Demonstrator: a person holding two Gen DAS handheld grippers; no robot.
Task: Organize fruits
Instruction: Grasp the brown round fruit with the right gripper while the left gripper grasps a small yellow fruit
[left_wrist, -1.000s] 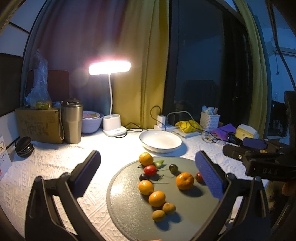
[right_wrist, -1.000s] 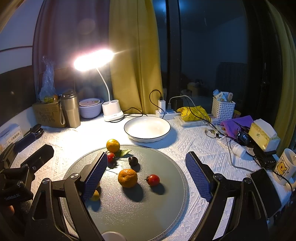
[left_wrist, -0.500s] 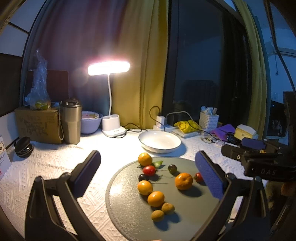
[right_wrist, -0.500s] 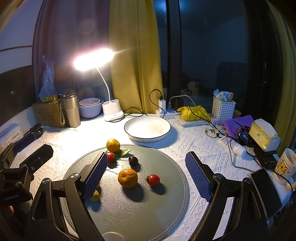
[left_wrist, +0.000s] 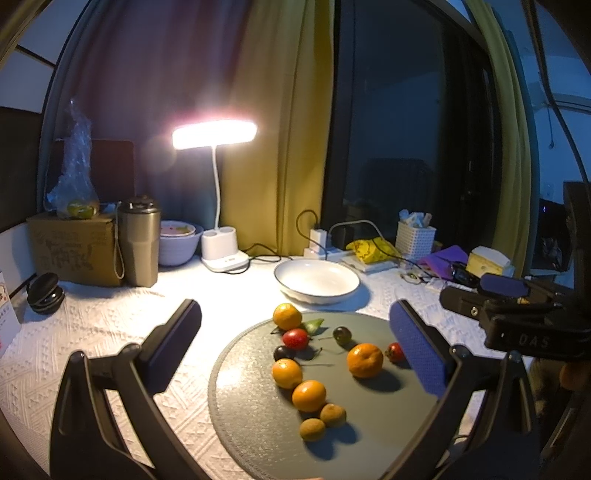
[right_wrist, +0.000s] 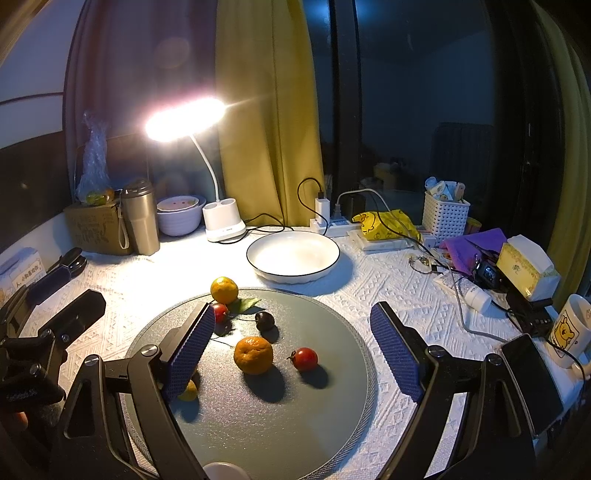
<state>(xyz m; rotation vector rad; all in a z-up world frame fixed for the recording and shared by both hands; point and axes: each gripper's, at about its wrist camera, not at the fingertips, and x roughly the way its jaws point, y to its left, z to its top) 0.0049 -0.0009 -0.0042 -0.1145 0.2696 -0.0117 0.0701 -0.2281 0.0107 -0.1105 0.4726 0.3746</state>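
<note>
Several small fruits lie on a round grey mat (left_wrist: 258, 435) (right_wrist: 332, 406): oranges (left_wrist: 364, 360) (right_wrist: 253, 355), red cherry tomatoes (left_wrist: 295, 338) (right_wrist: 304, 358), dark plums (left_wrist: 342, 333) (right_wrist: 265, 320) and two brown longans (left_wrist: 332, 415). An empty white bowl (left_wrist: 317, 279) (right_wrist: 293, 256) stands just behind the mat. My left gripper (left_wrist: 295, 350) is open and empty above the mat's left part. My right gripper (right_wrist: 291, 350) is open and empty, hovering over the orange and a tomato. My right gripper also shows at the right edge of the left wrist view (left_wrist: 517, 314).
A lit white desk lamp (left_wrist: 221, 254) (right_wrist: 223, 221), a metal tumbler (left_wrist: 138, 242), a cardboard box (left_wrist: 74, 247) and stacked bowls (left_wrist: 177, 242) stand at the back left. Cables, a power strip (right_wrist: 328, 221), a white basket (right_wrist: 445, 214), a tissue box (right_wrist: 526, 266), a phone (right_wrist: 532, 384) and a mug (right_wrist: 570, 328) crowd the right.
Both grippers stay open and nearly still. The left wrist view has drifted slightly, the fruits shifting a little left in it.
</note>
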